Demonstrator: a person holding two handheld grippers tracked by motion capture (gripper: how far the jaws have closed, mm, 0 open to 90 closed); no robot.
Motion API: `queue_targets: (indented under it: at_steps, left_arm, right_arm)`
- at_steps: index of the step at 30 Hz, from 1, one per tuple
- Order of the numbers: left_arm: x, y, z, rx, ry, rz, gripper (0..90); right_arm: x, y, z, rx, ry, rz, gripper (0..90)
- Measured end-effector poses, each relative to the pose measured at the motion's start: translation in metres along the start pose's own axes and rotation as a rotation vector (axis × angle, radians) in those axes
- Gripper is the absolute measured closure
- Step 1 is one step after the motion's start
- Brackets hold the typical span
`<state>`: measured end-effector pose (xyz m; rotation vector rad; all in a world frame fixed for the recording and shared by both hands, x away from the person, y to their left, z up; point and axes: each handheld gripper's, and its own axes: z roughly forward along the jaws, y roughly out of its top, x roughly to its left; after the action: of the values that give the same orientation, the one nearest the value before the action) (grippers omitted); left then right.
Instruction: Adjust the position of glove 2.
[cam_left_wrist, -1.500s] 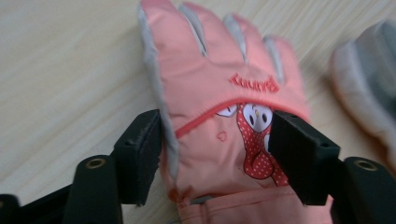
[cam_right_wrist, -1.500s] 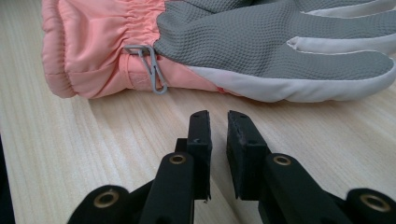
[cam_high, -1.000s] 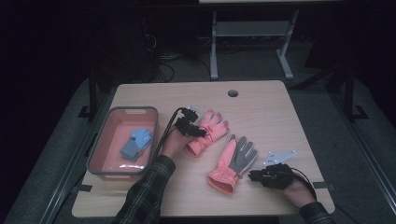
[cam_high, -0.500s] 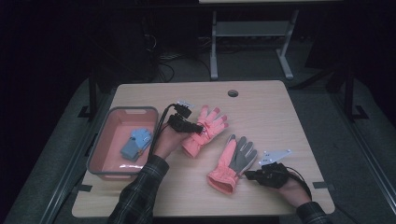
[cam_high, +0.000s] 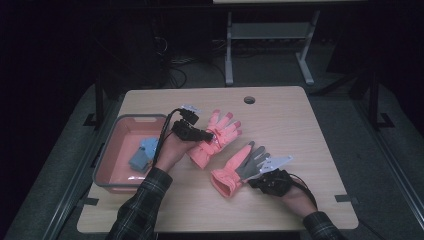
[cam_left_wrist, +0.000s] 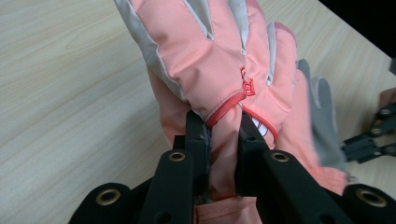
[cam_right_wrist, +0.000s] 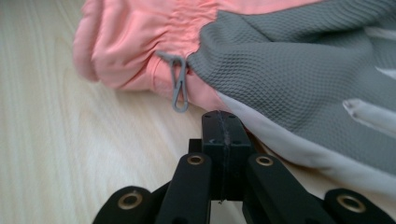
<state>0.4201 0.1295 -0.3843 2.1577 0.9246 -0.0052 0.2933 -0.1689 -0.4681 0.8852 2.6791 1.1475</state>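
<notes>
Left hand-held gripper (cam_left_wrist: 223, 133) clamped on a fold of the pink glove (cam_left_wrist: 210, 56) near its cuff, jaws having just closed in on the fabric, glove partly raised off the bench (cam_high: 310, 130). Right hand-held gripper (cam_right_wrist: 223, 122) fully closed beside the grey-palmed glove (cam_right_wrist: 303, 65), nothing visibly pinched between its jaws, tips just at the glove's pale edge near the grey loop (cam_right_wrist: 178, 88). Likely trouble: thin pinch of padded cloth slipping free under the glove's own weight, or the dangling fingers dragging across the second glove (cam_high: 240, 167) and shifting it. Risk too of the right jaws pushing that glove rather than catching it, since shut against its rim. Pink bin (cam_high: 107, 162) with 2 blue items (cam_high: 142, 155) just left of the left hand, near the bench's left edge; route there short and unblocked. Wide bare wood toward the far side and right; right hand (cam_high: 295, 197) close to the near edge, little spare room behind it.
</notes>
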Motion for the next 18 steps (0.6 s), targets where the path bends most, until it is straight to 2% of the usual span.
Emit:
queue_targets:
  at_steps: [5, 8, 10, 14, 17, 18]
  left_arm:
    - [-0.005, 0.003, -0.004, 0.007, -0.008, 0.013, 78.9]
    - [-0.010, 0.006, -0.005, 0.020, -0.022, 0.027, 79.0]
    - [-0.015, 0.009, -0.005, 0.027, -0.030, 0.032, 78.9]
    - [-0.023, 0.013, -0.004, 0.034, -0.049, 0.051, 78.9]
    - [-0.032, 0.017, -0.001, 0.038, -0.061, 0.063, 78.9]
    - [-0.034, 0.018, 0.000, 0.037, -0.066, 0.063, 78.8]
  right_arm:
    - [0.000, 0.007, 0.008, 0.005, -0.013, -0.008, 90.0]
    - [-0.001, 0.006, 0.005, 0.002, -0.016, 0.003, 90.0]
    - [-0.003, 0.003, 0.000, -0.010, -0.017, 0.016, 86.9]
    - [-0.011, -0.003, -0.011, -0.024, -0.044, 0.050, 76.1]
    - [-0.019, -0.010, -0.021, -0.040, -0.088, 0.069, 64.9]
    - [-0.022, -0.013, -0.025, -0.046, -0.119, 0.083, 60.4]
